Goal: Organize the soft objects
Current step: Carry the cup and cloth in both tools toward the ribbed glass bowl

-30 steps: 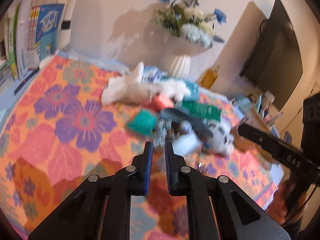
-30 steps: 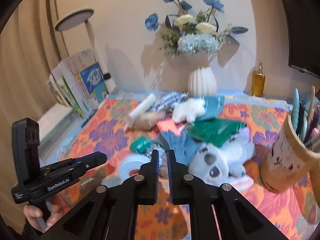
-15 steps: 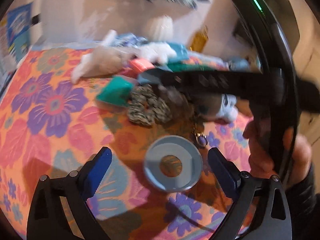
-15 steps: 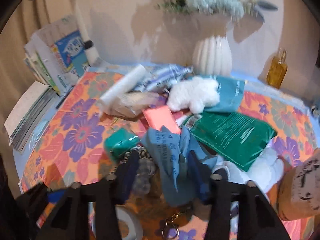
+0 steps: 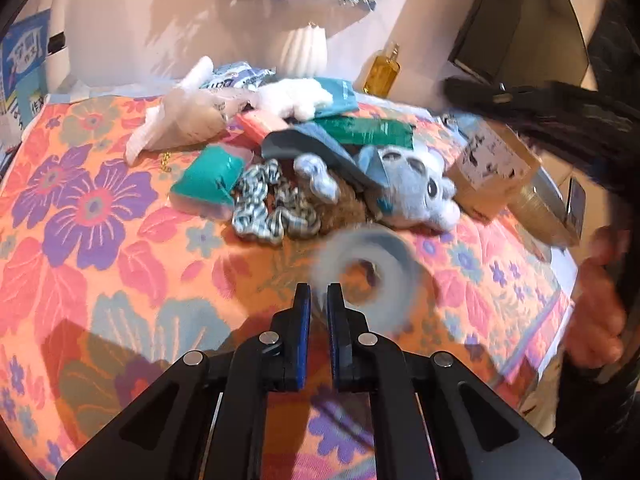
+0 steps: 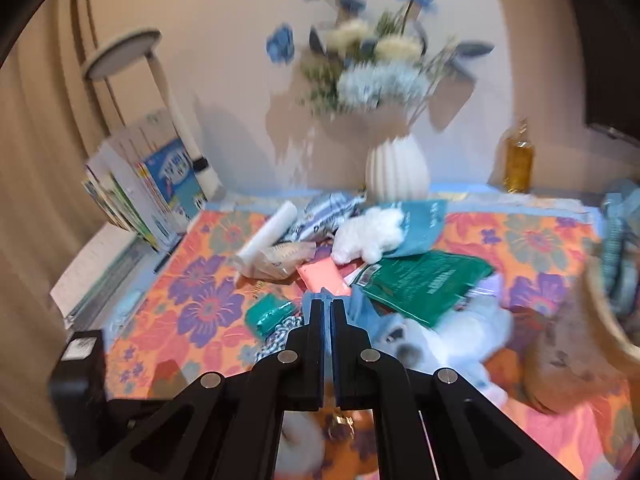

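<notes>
"作文" on blue book (image 5: 24,68)

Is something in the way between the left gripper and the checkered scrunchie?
Yes. A blurred tape roll lies on the flowered cloth just ahead of the shut left gripper, before the checkered scrunchie.

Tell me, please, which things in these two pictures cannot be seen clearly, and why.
- Left wrist view: the tape roll is smeared by motion; whether the left gripper pinches its edge is unclear.
- Left wrist view: the right gripper is a dark blur, its tips unreadable.
- Right wrist view: the grey plush toy is blurred and partly under the green packet.
- Right wrist view: the flowers are blurred.
</notes>
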